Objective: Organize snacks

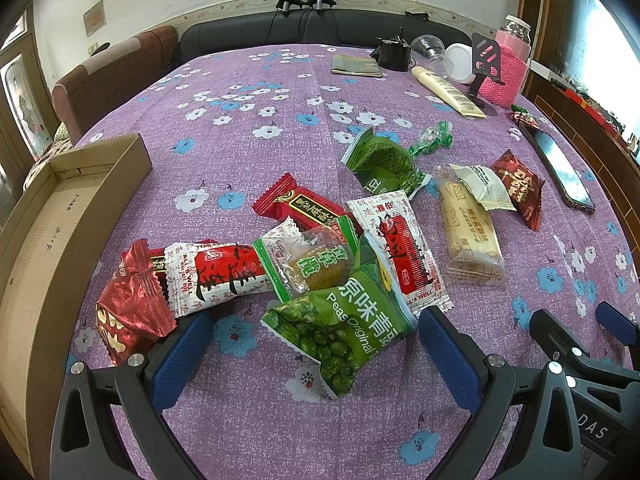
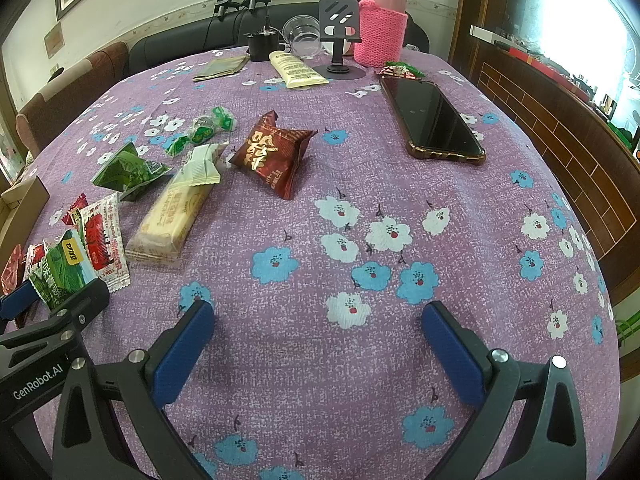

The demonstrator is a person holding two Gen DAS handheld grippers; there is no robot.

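Note:
My left gripper (image 1: pixel 314 344) is open just above the purple flowered cloth, with a green peas packet (image 1: pixel 344 332) lying partly between its blue fingers. Behind the peas lies a heap: a red-and-white packet (image 1: pixel 224 272), a dark red foil packet (image 1: pixel 128 316) and a clear packet with a brown cake (image 1: pixel 308 260). An empty cardboard box (image 1: pixel 48 216) stands to the left. My right gripper (image 2: pixel 318 346) is open over bare cloth, holding nothing. Ahead and left of it lie a beige wafer bar (image 2: pixel 172 216) and a dark red packet (image 2: pixel 276 152).
A phone (image 2: pixel 432 120) lies at the right. At the back stand a pink-sleeved bottle (image 2: pixel 382 28), a phone stand (image 2: pixel 340 32), a cream tube (image 2: pixel 296 68) and a clear cup (image 2: pixel 302 36). A sofa sits behind the table. The right edge drops off beside a wooden wall.

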